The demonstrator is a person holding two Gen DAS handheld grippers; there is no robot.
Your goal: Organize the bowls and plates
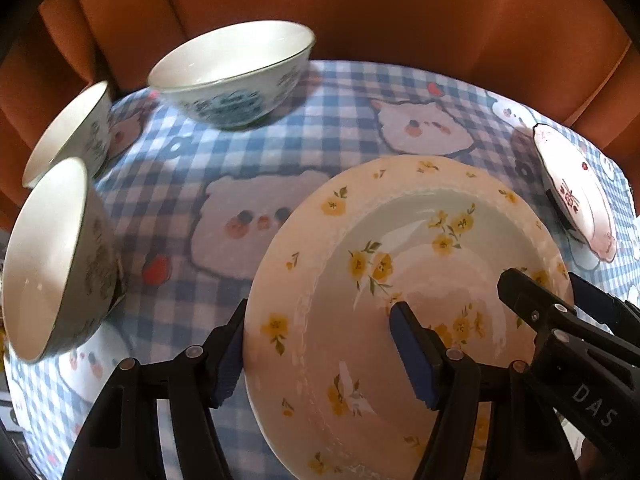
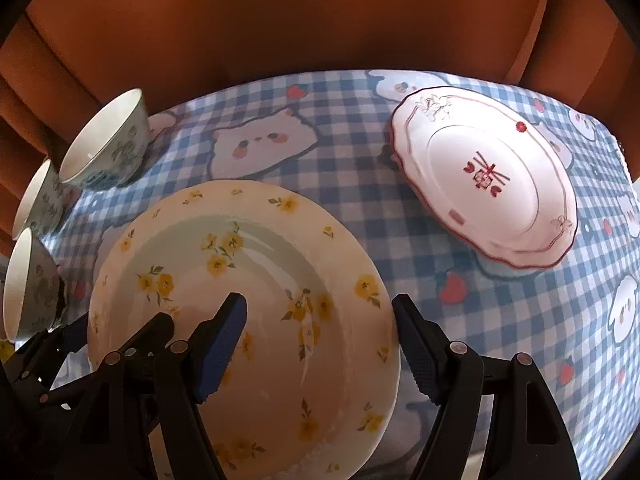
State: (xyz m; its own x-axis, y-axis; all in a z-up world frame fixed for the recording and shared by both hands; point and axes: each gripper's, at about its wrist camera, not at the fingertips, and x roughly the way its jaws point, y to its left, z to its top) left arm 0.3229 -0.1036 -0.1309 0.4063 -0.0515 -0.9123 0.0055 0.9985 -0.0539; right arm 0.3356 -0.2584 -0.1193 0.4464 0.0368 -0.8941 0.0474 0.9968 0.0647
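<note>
**Dishes on the checked cloth, both claws at the flowered plate**

Curtain (image 1: 360, 8): rust-orange fabric in heavy vertical folds, behind the table's far edge.

Cloth (image 1: 320, 96): blue-and-white check, matte, printed with pale round animal faces and red strawberries; it covered the whole tabletop.

Flowered plate (image 1: 400, 264): round, glossy cream ceramic with a pale green well, a beaded ridge round the rim and scattered yellow blossoms. It lay nearest the cameras, with both claws over it.

Pink plate (image 2: 480, 184): white, glazed, scalloped edge with a thin red line, raised bows and a red motif at centre. It lay well apart from the flowered plate, to its right.

Bowls (image 1: 232, 76): three, deep and round, white inside, blue-green pattern outside, thin dark rims. They stood upright in a loose group at the left.

Left claw (image 1: 320, 356): black arms, ribbed blue pads. Its jaws stood partly open astride the flowered plate's left rim, one pad just outside the edge, the other over the well. Whether the pads pressed could not be told.

Right claw (image 2: 320, 344): same build, likewise astride the right rim; contact could not be told.
</note>
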